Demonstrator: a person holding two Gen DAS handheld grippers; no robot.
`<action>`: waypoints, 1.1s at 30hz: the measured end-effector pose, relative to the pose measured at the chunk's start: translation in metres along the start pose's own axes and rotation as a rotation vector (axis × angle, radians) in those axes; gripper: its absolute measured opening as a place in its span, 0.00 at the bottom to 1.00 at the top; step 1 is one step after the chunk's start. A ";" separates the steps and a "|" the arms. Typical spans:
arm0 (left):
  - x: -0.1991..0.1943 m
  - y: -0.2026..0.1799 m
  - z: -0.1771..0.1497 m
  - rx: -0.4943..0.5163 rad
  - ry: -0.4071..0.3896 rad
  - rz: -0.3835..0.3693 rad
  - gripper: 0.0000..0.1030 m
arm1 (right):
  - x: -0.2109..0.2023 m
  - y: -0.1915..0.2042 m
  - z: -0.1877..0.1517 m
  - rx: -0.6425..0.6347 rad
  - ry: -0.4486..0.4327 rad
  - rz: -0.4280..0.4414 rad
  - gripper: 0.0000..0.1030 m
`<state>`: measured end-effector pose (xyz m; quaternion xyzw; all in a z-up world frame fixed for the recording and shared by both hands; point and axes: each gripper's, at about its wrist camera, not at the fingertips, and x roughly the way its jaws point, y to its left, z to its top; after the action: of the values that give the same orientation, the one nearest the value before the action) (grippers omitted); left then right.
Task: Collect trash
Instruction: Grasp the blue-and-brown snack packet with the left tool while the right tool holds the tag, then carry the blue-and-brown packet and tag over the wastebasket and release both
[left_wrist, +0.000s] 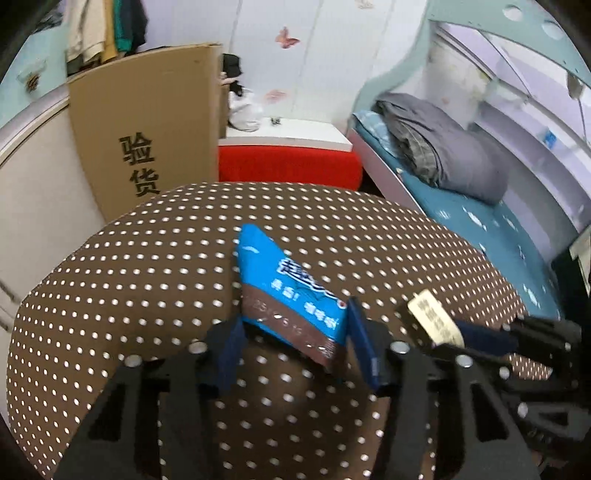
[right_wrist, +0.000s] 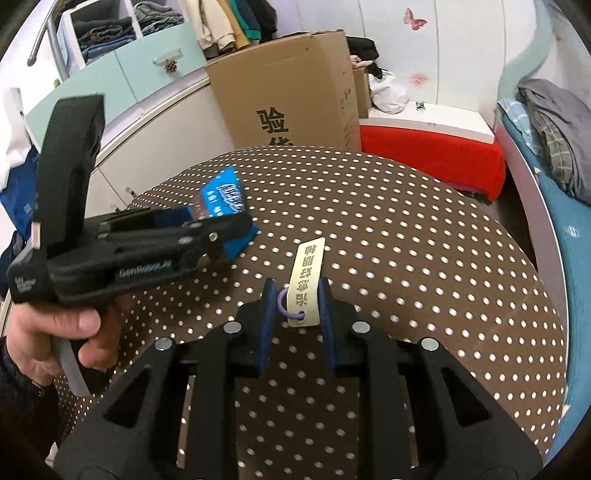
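Note:
A blue and brown snack wrapper is held between the blue pads of my left gripper, lifted a little above the brown polka-dot table. The wrapper also shows in the right wrist view, behind the left gripper. My right gripper is shut on a beige tag with printed characters that carries a purple ring. That tag also shows in the left wrist view, at the tip of the right gripper.
A tall cardboard box stands beyond the table's far left edge. A red stool with a white top is behind the table. A bed with a grey quilt lies to the right. A cabinet stands at the left.

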<state>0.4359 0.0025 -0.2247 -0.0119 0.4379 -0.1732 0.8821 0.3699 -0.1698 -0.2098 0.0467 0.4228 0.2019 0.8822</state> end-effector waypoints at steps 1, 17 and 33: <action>0.000 -0.006 -0.002 0.008 0.006 -0.017 0.27 | -0.002 -0.003 -0.001 0.007 -0.002 -0.002 0.22; -0.041 -0.076 -0.016 0.078 -0.046 -0.078 0.15 | -0.072 -0.043 -0.015 0.075 -0.101 -0.051 0.22; -0.087 -0.251 -0.022 0.343 -0.103 -0.195 0.15 | -0.215 -0.134 -0.053 0.203 -0.303 -0.178 0.22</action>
<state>0.2964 -0.2033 -0.1284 0.0873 0.3532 -0.3288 0.8715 0.2515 -0.3823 -0.1215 0.1278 0.3059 0.0699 0.9409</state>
